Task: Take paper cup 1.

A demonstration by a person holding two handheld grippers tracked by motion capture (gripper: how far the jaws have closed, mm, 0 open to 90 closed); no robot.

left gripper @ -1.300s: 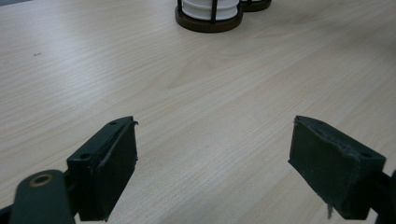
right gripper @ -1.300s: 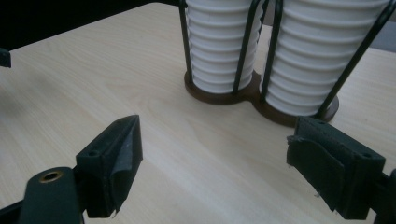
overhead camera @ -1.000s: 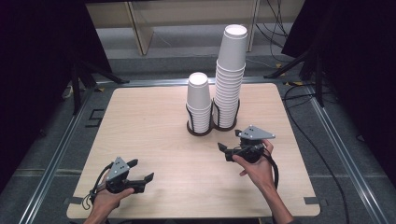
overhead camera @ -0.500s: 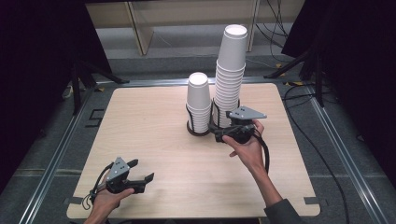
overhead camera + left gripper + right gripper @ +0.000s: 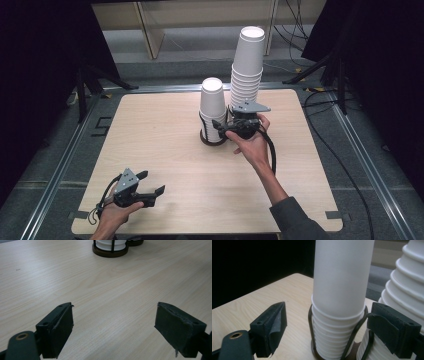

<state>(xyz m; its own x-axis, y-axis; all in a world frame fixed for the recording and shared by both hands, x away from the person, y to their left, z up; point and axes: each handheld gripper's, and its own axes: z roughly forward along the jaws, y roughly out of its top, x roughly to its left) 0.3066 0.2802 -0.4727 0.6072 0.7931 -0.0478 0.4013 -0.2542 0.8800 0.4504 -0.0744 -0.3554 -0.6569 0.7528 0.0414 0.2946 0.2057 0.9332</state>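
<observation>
The right gripper (image 5: pixel 220 128) is at the short stack of cups (image 5: pixel 212 102), jaws wide apart and holding nothing, the top cup (image 5: pixel 342 277) between them but untouched. Pinching too hard would likely crush the thin paper wall – or a grip too low could lift several nested cups at once. A sideways nudge might also topple the tall stack (image 5: pixel 247 62) just to its right. Both stacks stand upside down in a black wire holder (image 5: pixel 312 322) at the table's (image 5: pixel 150 130) far middle. The left gripper (image 5: pixel 152 185) rests near the left edge, jaws open on nothing.
</observation>
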